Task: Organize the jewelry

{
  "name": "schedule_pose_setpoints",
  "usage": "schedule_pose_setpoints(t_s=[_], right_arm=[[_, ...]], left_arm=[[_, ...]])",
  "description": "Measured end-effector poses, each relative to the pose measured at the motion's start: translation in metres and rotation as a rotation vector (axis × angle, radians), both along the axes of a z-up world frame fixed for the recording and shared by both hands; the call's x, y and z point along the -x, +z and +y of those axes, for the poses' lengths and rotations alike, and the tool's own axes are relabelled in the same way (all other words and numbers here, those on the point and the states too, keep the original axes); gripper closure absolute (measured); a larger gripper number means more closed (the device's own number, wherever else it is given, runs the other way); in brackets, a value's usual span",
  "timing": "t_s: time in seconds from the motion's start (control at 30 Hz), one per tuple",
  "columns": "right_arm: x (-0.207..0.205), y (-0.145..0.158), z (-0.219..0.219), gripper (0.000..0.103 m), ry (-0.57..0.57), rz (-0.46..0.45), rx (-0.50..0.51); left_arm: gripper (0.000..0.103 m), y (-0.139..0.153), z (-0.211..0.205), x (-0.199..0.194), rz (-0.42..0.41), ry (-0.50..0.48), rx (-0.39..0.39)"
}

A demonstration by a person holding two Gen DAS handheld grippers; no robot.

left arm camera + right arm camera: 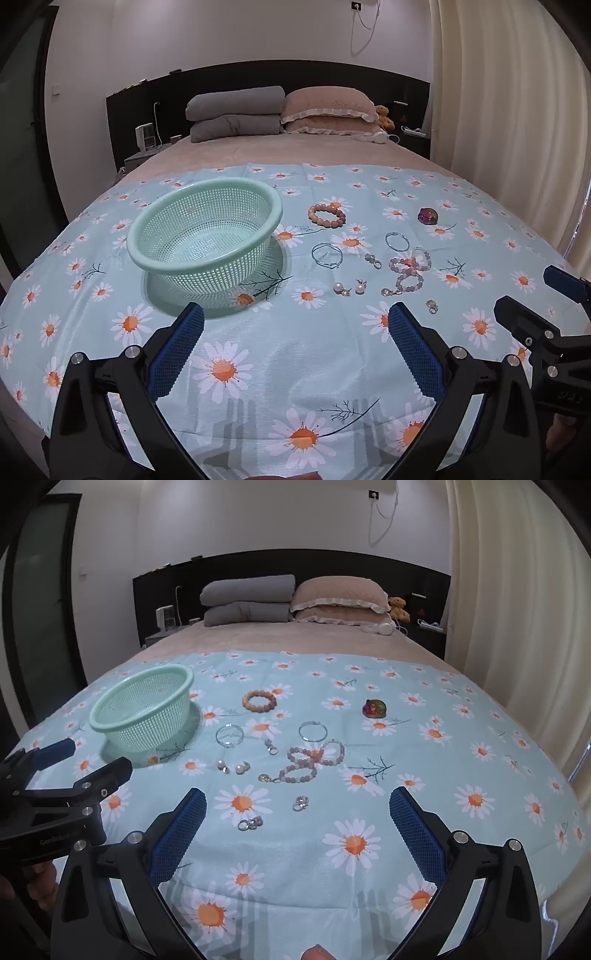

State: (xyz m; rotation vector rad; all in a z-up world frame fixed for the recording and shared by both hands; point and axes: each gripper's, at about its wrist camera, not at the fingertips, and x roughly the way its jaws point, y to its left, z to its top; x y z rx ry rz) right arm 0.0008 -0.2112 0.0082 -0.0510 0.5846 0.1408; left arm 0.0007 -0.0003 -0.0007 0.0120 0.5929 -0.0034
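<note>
A mint green mesh basket (207, 236) (142, 709) stands empty on a daisy-print cloth (295, 369) (424, 775). To its right lie an orange bead bracelet (327, 215) (259, 700), two silver bangles (327, 255) (397, 242) (229, 735) (313, 732), a pink bead strand (410, 269) (314, 758), pearl earrings (349, 288) (232, 767), small silver earrings (301, 804) (251, 823) and an iridescent ornament (427, 215) (375, 708). My left gripper (295, 325) is open and empty near the basket. My right gripper (297, 808) is open and empty, just short of the small silver earrings.
The cloth covers the foot of a bed; pillows (280, 110) and a dark headboard (406, 88) are at the far end. A curtain (517, 609) hangs on the right. A nightstand (142, 155) is on the left.
</note>
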Motion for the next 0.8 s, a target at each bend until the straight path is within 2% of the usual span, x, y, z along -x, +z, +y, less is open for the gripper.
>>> schedule_pose_setpoints(t_s=[0.37,0.8], right_arm=[[-0.0033,-0.0048,-0.0013,0.007,-0.001,0.009,0.003],[-0.0063,-0.0068,0.0002,0.007,0.002,0.017,0.007]], left_arm=[[0.005,-0.0093,0.0094,-0.0024,0.028,-0.001,0.03],[0.005,-0.0092,0.0049,-0.0079,0.027,0.002,0.003]])
